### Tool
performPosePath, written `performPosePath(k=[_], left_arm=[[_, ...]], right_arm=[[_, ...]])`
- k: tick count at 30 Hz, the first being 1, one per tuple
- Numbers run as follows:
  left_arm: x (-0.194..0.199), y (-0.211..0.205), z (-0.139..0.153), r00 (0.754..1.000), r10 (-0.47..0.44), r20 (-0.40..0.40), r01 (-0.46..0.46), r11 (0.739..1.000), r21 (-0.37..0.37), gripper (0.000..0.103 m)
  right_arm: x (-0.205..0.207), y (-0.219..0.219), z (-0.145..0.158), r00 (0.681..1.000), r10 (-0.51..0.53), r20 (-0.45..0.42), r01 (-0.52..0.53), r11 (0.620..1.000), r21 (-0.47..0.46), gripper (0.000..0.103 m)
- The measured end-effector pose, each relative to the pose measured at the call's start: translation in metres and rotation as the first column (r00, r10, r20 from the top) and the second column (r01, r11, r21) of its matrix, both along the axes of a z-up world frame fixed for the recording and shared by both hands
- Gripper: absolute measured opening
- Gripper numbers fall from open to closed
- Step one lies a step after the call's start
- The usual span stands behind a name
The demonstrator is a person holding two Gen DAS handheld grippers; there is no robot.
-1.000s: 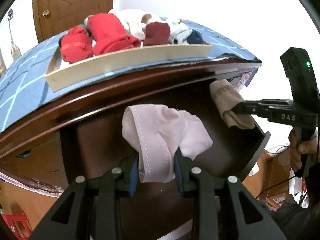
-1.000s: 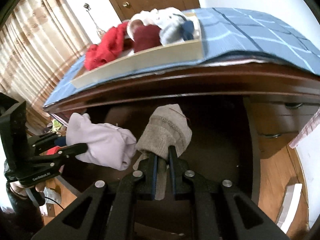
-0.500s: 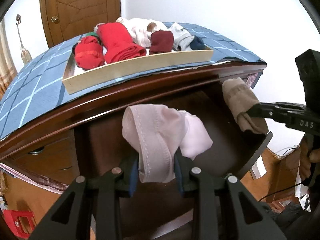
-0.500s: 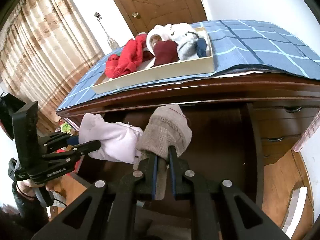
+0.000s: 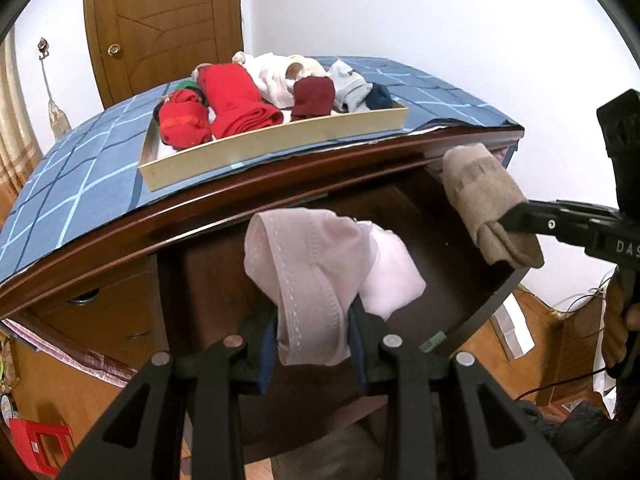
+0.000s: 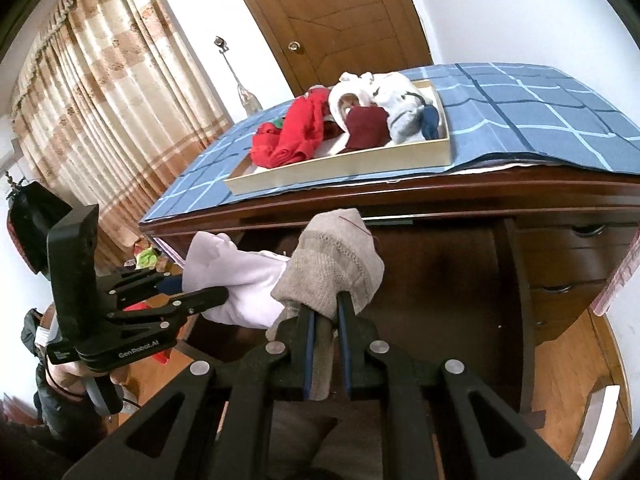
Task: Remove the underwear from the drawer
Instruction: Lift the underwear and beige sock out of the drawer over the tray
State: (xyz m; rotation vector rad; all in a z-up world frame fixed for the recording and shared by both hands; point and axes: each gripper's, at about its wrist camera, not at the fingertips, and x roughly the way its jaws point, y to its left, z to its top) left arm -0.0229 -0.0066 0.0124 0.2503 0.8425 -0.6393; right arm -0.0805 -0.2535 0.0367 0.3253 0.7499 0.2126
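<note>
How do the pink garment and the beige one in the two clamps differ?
The pink garment is smooth with stitched trim; the beige garment is coarse knit. The left gripper holds the pink one, the right gripper the beige. Both hang clamped over the open drawer.

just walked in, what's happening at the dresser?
A person holds a pair of tongs in each hand over the open drawer. The left tongs are shut on pale pink underwear; the right tongs are shut on a beige knit piece. Both garments hang clear of the drawer. The tray of rolled clothes sits on the blue checked cloth above.
</note>
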Motion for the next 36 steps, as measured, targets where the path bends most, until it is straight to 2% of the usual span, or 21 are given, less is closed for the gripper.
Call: performPosePath(k=[7,15,28,36], left_arm=[[-0.011,0.002,0.003,1.000,0.006,0.016,-0.006,1.000,-0.006,0.029],[-0.011,0.003,0.032,0.996,0.011,0.087,-0.009,1.000,-0.020,0.029],[0.024,-0.015,0.072,0.985,-0.007,0.170,0.012,1.000,-0.029,0.029],[0.049,-0.024,0.084,0.984,0.004,0.176,0.008,0.998,-0.069,0.029]], right_arm=[[-0.013,0.006,0.002,1.000,0.005,0.026,-0.006,1.000,0.014,0.012],[-0.014,0.011,0.022,0.996,0.025,0.087,-0.026,1.000,0.010,0.012],[0.017,0.013,0.067,0.980,0.045,0.191,-0.046,0.999,0.001,0.012],[0.038,0.005,0.082,0.975,0.023,0.221,-0.026,1.000,0.010,0.012]])
